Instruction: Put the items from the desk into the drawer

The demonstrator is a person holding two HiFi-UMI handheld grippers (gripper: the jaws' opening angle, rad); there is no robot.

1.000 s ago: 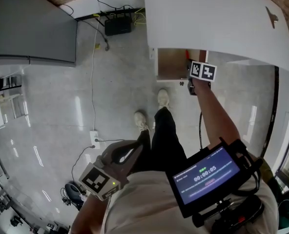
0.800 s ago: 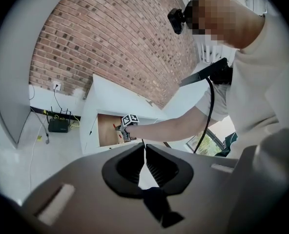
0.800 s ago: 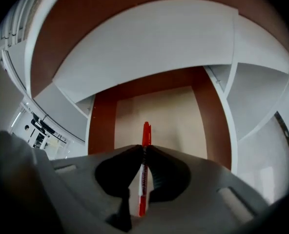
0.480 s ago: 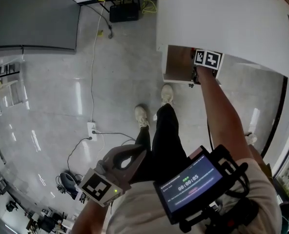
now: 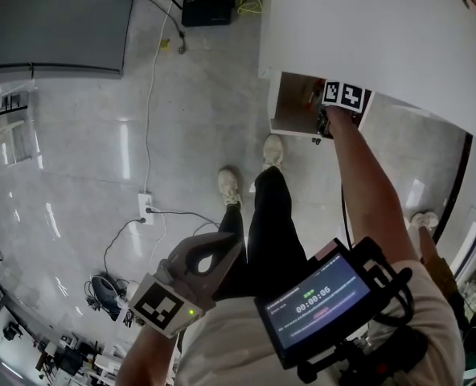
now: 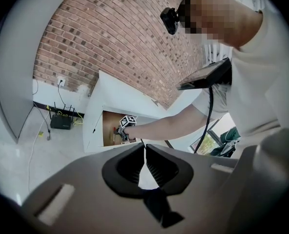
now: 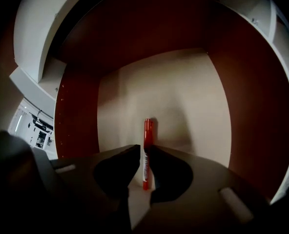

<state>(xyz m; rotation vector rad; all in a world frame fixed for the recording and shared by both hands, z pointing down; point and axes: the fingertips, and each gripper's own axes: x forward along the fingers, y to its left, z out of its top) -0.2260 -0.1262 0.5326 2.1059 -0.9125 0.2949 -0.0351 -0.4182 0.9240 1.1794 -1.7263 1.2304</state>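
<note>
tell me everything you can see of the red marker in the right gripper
The red marker is a slim, straight pen, plastic by its look, with a white printed label along the barrel; the print is unreadable. The right gripper pinches its middle from both sides, and one red end sticks out past the tips. It is inside the drawer, over the pale bottom, where its shadow falls.

1 red marker, 1 drawer, 1 desk.
</note>
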